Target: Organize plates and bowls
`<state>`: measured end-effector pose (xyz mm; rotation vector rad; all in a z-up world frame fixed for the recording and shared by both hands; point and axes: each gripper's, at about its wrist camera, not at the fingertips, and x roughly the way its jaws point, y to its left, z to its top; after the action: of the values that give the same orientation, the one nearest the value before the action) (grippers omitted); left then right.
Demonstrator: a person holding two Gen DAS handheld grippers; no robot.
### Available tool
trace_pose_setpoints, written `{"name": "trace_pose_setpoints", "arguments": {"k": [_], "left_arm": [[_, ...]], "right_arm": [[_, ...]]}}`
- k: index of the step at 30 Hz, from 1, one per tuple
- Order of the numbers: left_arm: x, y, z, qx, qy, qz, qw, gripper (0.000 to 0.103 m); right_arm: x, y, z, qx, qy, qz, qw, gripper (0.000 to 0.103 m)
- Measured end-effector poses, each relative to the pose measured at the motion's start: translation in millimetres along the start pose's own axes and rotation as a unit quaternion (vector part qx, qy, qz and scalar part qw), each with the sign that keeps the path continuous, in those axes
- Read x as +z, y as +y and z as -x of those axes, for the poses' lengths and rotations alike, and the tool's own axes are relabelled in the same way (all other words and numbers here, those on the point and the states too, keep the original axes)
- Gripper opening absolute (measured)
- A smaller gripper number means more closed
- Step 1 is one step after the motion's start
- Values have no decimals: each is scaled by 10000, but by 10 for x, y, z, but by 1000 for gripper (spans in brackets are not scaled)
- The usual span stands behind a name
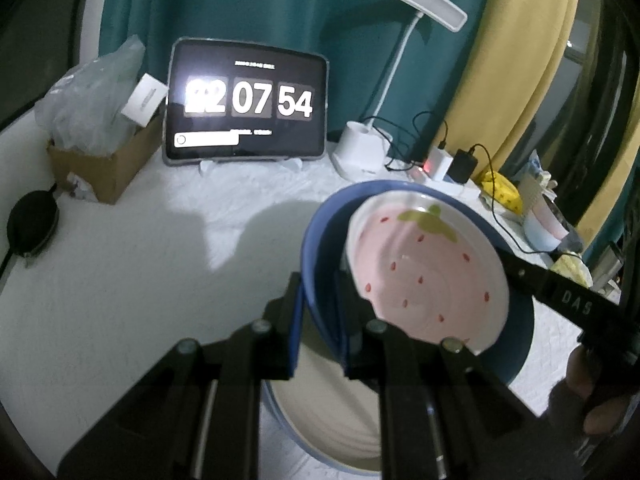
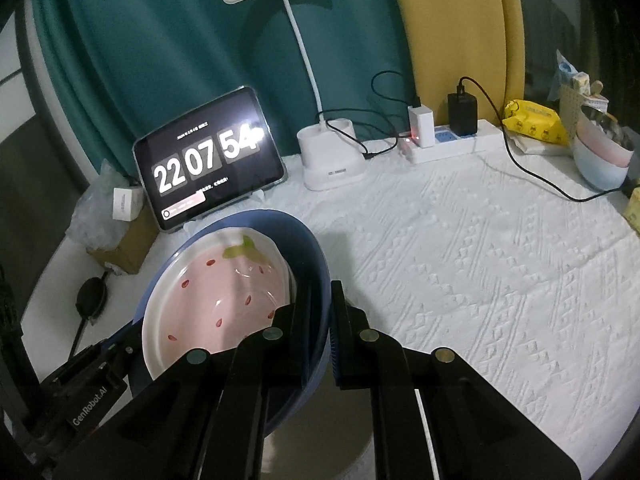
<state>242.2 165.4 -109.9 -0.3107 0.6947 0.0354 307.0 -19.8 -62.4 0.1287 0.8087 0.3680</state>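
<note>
A blue bowl [image 1: 316,248] [image 2: 308,248] hangs above the table with a pink strawberry-patterned dish [image 1: 424,276] [image 2: 224,296] nested inside it. My left gripper [image 1: 320,320] is shut on the bowl's left rim. My right gripper [image 2: 320,320] is shut on the opposite rim, and its black body reaches in from the right in the left wrist view [image 1: 560,292]. The left gripper's body shows at the lower left of the right wrist view [image 2: 92,376]. Under the bowl lies a wide cream plate with a blue edge [image 1: 320,412], partly hidden by my fingers.
At the back stand a tablet clock [image 2: 208,160], a white desk lamp [image 2: 332,156] and a power strip with chargers [image 2: 452,140]. A cardboard box with a plastic bag [image 1: 104,152] sits back left. Stacked pink and pale blue bowls [image 2: 600,160] stand far right on the white cloth [image 2: 480,260].
</note>
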Motion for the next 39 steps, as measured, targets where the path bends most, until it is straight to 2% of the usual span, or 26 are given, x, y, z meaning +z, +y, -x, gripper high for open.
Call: {"name": "trace_pose_setpoints", "arguments": {"k": [8, 11, 18, 25, 28, 30, 35, 39], "left_arm": [[-3, -90, 3, 21, -48, -111, 9999, 14], [-11, -142, 7, 123, -71, -206, 9997, 14], [-26, -198, 5, 104, -61, -172, 9998, 14], [-53, -262, 8, 133, -85, -234, 9996, 16], [-55, -254, 18, 208, -108, -225, 9995, 18], [-60, -261, 36, 291, -167, -246, 9991, 18], [-92, -259, 92, 326, -210, -257, 9989, 23], [-118, -249, 145, 354, -237, -219, 9989, 26]], "right_arm": [[-22, -130, -22, 0, 112, -187, 9998, 11], [-35, -160, -11, 36, 123, -165, 9998, 11], [-51, -238, 33, 101, 159, -97, 9998, 12], [-89, -241, 97, -94, 67, 46, 9999, 12], [-115, -220, 118, -178, 33, 185, 9997, 14], [-132, -217, 131, -249, 19, 232, 9994, 23], [-173, -240, 183, -324, -46, 296, 9990, 32], [-193, -247, 247, -352, -124, 318, 9988, 33]]}}
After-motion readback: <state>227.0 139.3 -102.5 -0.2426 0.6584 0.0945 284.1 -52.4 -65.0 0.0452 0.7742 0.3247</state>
